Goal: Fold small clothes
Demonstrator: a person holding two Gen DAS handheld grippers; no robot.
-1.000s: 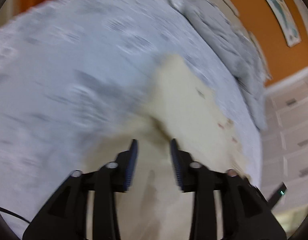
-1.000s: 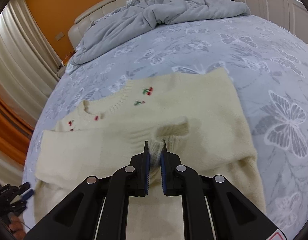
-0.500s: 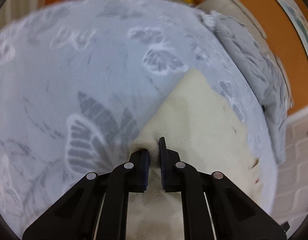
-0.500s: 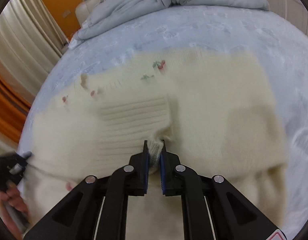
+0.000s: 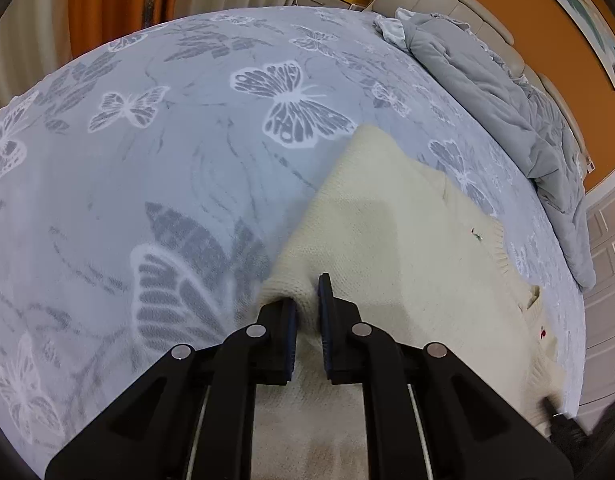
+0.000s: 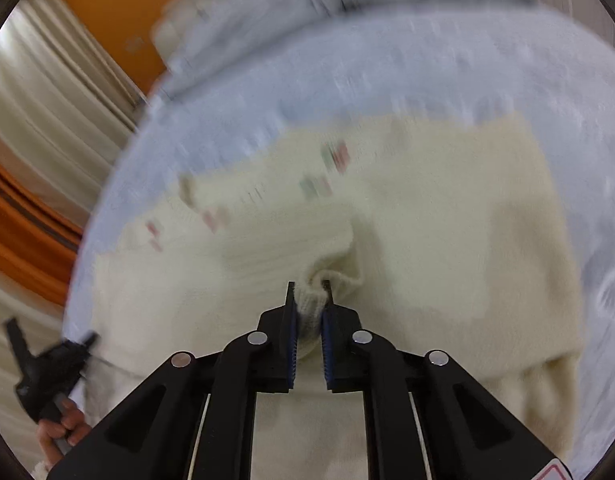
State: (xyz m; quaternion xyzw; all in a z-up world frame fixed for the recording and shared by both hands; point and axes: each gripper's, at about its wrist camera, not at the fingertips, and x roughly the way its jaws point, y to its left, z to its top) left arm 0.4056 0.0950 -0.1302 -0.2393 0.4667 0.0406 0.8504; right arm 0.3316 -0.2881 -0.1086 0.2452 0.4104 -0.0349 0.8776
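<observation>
A small cream knitted sweater [image 5: 395, 240] with little red cherry marks lies spread on the bed. My left gripper [image 5: 307, 300] is shut on a bunched edge of the knit at the sweater's left side. In the right wrist view the same cream sweater [image 6: 447, 220] fills the middle, blurred by motion. My right gripper [image 6: 309, 296] is shut on a ribbed cuff of the sweater that is drawn over the body. The left gripper [image 6: 47, 364] also shows at the lower left of that view, held by a hand.
The bed has a pale blue cover with a butterfly print [image 5: 291, 104]. A crumpled grey duvet [image 5: 507, 92] lies along the headboard side. Orange and cream curtains [image 6: 35, 200] hang past the bed edge, and white panelled doors [image 5: 603, 288] stand to the right.
My left gripper came down onto the sweater's edge and shut on it. My right gripper has carried the cuff further over the sweater's body; its view is now blurred.
</observation>
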